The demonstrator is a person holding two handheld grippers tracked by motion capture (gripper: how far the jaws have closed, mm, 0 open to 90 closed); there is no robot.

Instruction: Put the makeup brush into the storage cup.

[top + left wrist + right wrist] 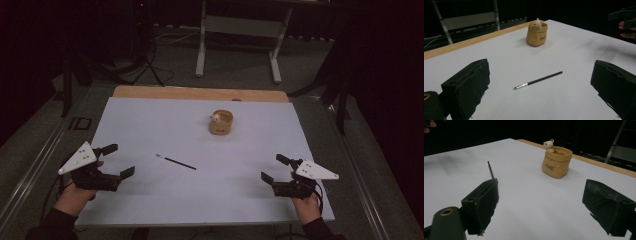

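Tan pot (220, 123) beyond black brush (175, 162); left tongs (121, 160), right tongs (274, 167) released.

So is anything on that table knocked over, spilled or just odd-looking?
Nothing stands out. The tan pot with a small bear figure at its rim stands upright, and the thin black brush lies flat on the white table, apart from it. Both grippers, left and right, are open and hold nothing.

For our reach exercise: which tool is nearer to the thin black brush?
Left. The left tool sits just left of the brush; the right tool is farther off, to its right.
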